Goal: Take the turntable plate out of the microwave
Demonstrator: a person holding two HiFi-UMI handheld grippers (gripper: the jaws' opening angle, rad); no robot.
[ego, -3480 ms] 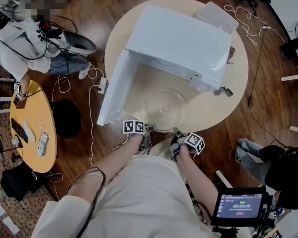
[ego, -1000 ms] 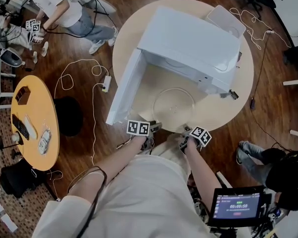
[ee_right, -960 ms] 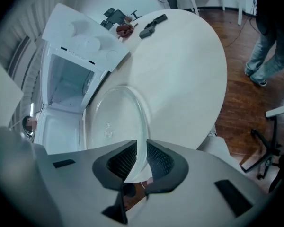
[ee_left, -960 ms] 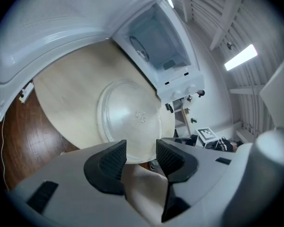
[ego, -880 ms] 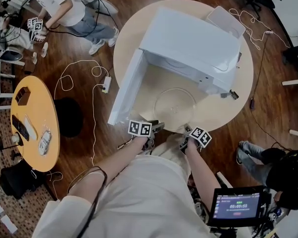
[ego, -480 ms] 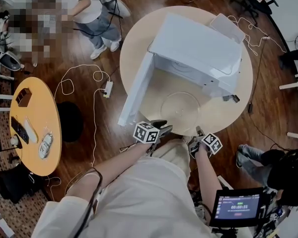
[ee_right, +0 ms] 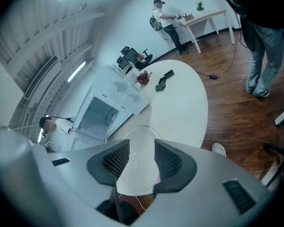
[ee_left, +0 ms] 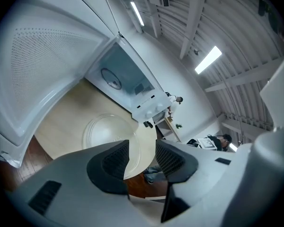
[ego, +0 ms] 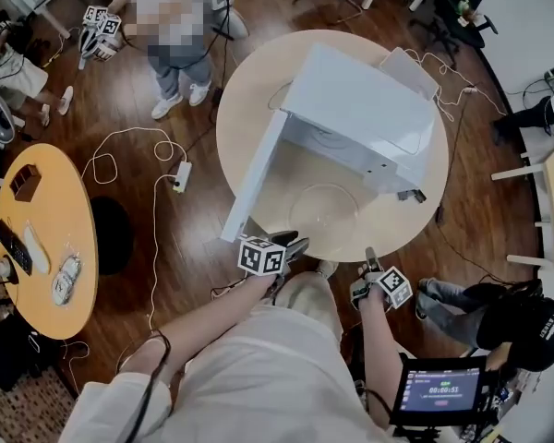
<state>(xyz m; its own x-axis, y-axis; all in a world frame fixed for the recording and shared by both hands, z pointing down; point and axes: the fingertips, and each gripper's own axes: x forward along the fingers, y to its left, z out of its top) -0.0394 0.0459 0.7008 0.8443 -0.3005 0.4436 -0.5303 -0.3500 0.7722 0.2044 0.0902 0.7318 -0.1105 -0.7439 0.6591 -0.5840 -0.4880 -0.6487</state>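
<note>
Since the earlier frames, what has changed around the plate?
The left tool and right tool have drawn back from the near rim of the glass plate; the right tool's jaws have just been opening, nothing between them. Plate, table and open microwave stayed put.

Round beige table carries a white microwave with its door open. Clear turntable plate lies flat before it, white container behind.

Clear turntable plate lies flat before open microwave.
</note>
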